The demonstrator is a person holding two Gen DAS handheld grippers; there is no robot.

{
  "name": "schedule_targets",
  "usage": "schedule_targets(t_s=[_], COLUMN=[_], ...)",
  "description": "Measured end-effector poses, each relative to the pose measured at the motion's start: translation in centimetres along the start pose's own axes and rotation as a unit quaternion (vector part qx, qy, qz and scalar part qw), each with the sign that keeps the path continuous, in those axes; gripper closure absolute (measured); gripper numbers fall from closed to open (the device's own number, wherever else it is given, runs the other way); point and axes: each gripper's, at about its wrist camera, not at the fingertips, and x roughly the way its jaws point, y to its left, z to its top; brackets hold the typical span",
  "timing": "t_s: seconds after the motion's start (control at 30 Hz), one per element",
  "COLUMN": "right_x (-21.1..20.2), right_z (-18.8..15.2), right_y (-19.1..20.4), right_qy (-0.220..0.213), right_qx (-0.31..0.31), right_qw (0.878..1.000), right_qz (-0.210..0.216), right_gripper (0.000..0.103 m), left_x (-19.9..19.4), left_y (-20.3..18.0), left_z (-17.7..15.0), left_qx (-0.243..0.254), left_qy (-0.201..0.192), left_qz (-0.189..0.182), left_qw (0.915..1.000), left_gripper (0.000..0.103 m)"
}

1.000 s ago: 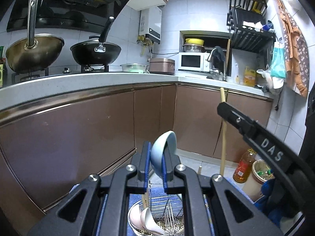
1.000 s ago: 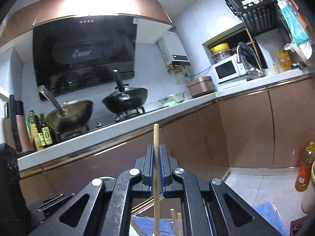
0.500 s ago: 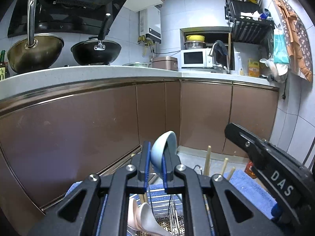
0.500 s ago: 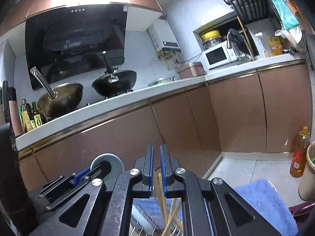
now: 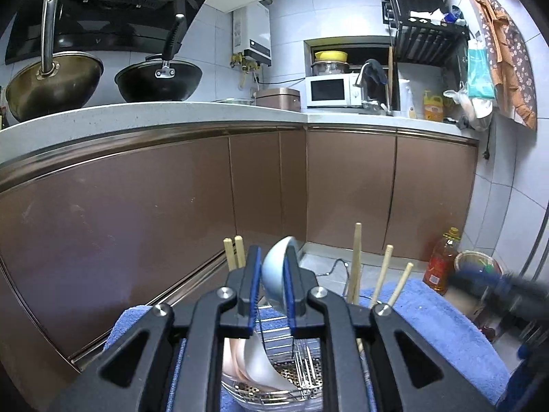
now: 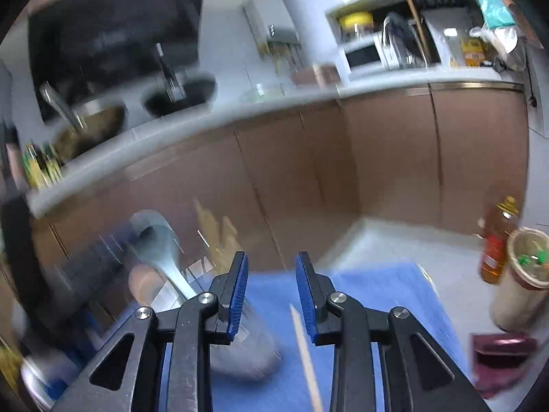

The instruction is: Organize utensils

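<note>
Above the wire rack (image 5: 302, 360), which stands on the blue towel (image 5: 439, 322), we hold the left gripper (image 5: 272, 288) with its fingers closed on a pale blue spoon (image 5: 274, 281). The bowl of the spoon points up and away from us, and its handle goes down between the fingers toward the rack, so the long axis is near vertical and lies almost over the compartments. Inside the rack, just below the fingers, we see other pale spoons (image 5: 260, 364), and on the right side of the rack several wooden chopsticks (image 5: 357, 267) stand upright, with two more on the left side of it. We judge that the coming move for this hand is a straight lowering of the spoon into the part of the rack where the spoons lie, and it is the nearer hand for this.

To the right of the rack, the right gripper (image 6: 271, 292) has its fingers well apart and holds nothing. This view is much blurred. One loose chopstick (image 6: 305, 346) lies on the towel below and between the fingers, with its long axis running away from us, nearly along the fingers. We think the fingers should turn across it before they close on it.
</note>
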Motion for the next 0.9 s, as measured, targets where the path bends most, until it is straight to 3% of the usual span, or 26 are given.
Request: schedule_targets(t_s=[0.17,0.27,0.57,0.6,0.67,0.8,0.9], right_x=[3.2,3.7,5.6,5.7,5.4,3.7,0.9], right_z=[-4.7,-6.8,-10.2,-10.3,-10.3,-10.8,-12.1], right_y=[-2.2,-2.0,-0.3,-0.4,-0.1,-0.4,0.3], right_qy=[0.143,0.182,0.252,0.255,0.26,0.28,0.312], right_qx=[-0.023,-0.036,-0.072,-0.076,-0.085,-0.063,-0.042], right_qw=[0.989,0.982,0.964,0.962,0.959,0.955,0.949], right_qz=[-0.02,-0.022,-0.054,-0.06,-0.074,-0.07,-0.034], right_gripper=[0.076,0.076,0.076,0.078,0.093,0.097,0.096], left_x=[-1.6,-2.7,-5.8,-6.0,-6.5,-7.0,-7.3], left_y=[0.7,1.0,1.9,1.9,2.1,2.4,2.8], left_z=[0.6,0.9,0.6,0.5,0.3,-0.2,-0.5], left_qx=[-0.013,-0.02,-0.03,-0.03,-0.03,-0.034,-0.038], left_qy=[-0.021,-0.027,-0.029,-0.028,-0.026,-0.021,-0.016], left_qz=[-0.008,-0.013,-0.029,-0.03,-0.033,-0.034,-0.035], left_qw=[0.9997,0.9993,0.9987,0.9987,0.9987,0.9986,0.9985], left_gripper=[0.08,0.079,0.079,0.079,0.079,0.079,0.079])
